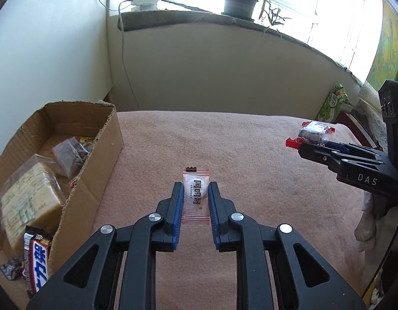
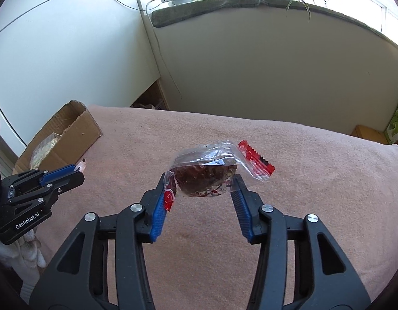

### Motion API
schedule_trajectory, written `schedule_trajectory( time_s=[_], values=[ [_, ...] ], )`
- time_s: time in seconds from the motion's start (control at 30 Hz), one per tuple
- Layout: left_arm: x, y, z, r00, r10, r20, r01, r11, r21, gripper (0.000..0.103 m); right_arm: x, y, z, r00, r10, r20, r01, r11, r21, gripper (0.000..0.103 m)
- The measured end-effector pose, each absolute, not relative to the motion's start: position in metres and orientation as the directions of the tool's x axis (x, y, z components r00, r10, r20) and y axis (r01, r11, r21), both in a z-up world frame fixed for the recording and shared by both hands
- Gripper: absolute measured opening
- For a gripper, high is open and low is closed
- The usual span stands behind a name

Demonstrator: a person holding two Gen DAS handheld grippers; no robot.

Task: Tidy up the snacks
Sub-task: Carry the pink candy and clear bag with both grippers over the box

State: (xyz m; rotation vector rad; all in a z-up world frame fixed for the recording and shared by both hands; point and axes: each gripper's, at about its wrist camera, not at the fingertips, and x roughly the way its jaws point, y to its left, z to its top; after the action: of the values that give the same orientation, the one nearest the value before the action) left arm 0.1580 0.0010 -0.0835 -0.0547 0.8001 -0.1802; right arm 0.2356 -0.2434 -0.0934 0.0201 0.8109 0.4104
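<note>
Crinkly clear plastic, both items. Landmark: cardboard box (image 1: 77, 160), open-topped, at the left edge of the pink blanket (image 1: 250, 155), already holding wrapped bars and biscuits.

Item 1: small sachet (image 1: 196, 193), clear film with red-striped edges and black print, one white round sweet inside. Location: to the right of the box, off the blanket, clenched between the pads of the left gripper (image 1: 195, 193), jaws at their narrowest. Handling: very light, thin, limp film; likely to slip if held by the film alone, so the hold is best kept across the sweet.

Item 2: dark snack packet (image 2: 206, 175), clear wrap with red serrated ends. Location: well right of the box, raised above the blanket, grasped across its bulk by the right gripper (image 2: 200, 180). Handling: light, wrapper slick and crackly, contents appear soft to crumbly; moderate squeeze on the body, not the loose ends.
</note>
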Motion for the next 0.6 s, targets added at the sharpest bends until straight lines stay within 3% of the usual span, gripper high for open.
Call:
schedule_trajectory(
  time_s=[0.6],
  values=[
    [0.102,0.046,-0.048,0.765,-0.151,-0.626,0.093,0.988,-0.125,0.017,0.189,-0.168,-0.049,0.607,0.482,-0.631,-0.497,0.851,0.172,0.049]
  ],
)
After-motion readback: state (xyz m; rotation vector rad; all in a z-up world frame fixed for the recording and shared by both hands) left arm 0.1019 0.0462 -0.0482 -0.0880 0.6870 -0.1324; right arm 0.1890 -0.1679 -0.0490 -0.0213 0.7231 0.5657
